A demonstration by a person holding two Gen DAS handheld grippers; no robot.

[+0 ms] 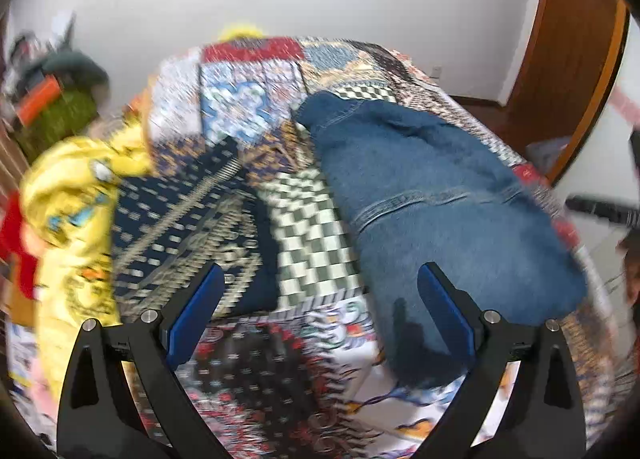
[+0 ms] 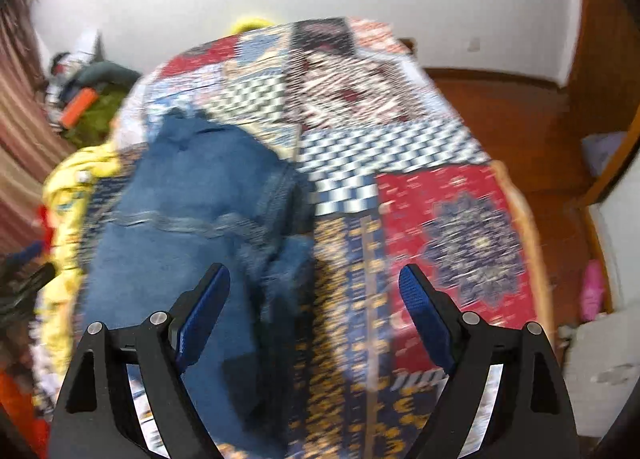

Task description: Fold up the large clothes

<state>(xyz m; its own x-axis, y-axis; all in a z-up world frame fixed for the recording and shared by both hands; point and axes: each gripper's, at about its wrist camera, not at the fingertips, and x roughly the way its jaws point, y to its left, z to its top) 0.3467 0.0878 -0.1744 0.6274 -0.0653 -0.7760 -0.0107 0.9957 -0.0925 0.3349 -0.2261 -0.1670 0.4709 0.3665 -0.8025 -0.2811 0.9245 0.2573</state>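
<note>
Both claws, left claw (image 1: 320, 291) and right claw (image 2: 314, 287), gape wide, empty above the folded jeans (image 1: 440, 187).

Motion blur is smearing the patchwork bedspread (image 1: 256, 131) for me; the blue denim garment (image 2: 180, 219) is running off my bottom edge, its far hem too blurred to read.

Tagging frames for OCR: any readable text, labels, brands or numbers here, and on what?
None readable.
Patchwork bedspread: near its front edge some white marks that might be lettering, too blurred to read.
Yellow garment: printed graphics, smeared; no letters can be made out.
Blue jeans: no tag or brand patch visible.
Both views are motion-blurred.
</note>
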